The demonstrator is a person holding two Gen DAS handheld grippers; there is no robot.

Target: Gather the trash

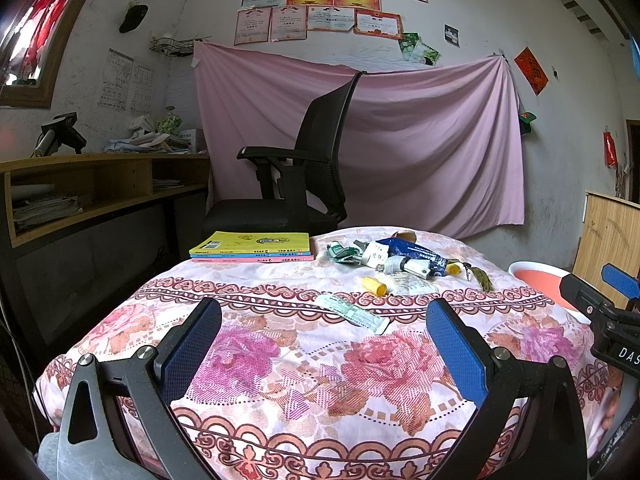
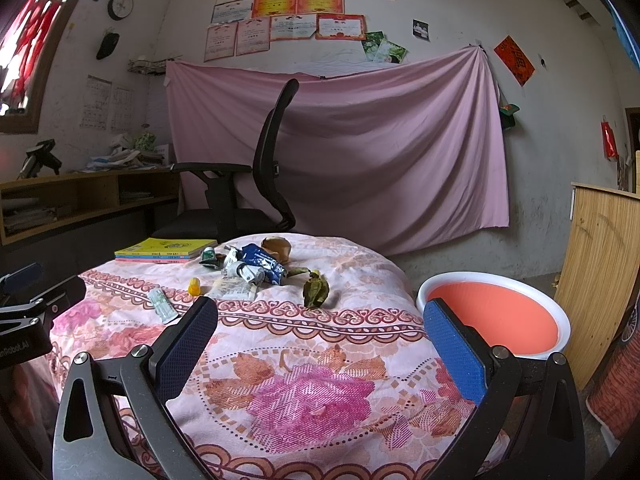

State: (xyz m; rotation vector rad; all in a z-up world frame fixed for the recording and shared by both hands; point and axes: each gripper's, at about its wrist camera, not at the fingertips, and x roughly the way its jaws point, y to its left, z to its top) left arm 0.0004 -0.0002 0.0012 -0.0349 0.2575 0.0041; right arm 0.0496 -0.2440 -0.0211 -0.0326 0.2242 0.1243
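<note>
The trash (image 1: 394, 262) is lying in a small heap on the flowery cloth of the surface (image 1: 280, 360), on the far side from both tools. In the heap there are a blue wrapper (image 2: 262, 262), a yellow cap (image 1: 375, 286), a flat tube (image 1: 352, 314) and some dry leaves (image 2: 316, 290). A stack of books (image 1: 250, 248) is sitting just beside the heap. A round bin (image 2: 496, 316) with an orange inside is standing near the heap, off the edge of the surface.

The left tool (image 1: 324, 344) is hanging wide apart and holding nothing. The right tool (image 2: 320, 344) is spread wide too, with nothing in it.

No piece is being picked up yet, so the job looks like it is just starting. The next move is probably reaching over to the heap, closing on one piece like the flat tube, and carrying it to the bin.
</note>
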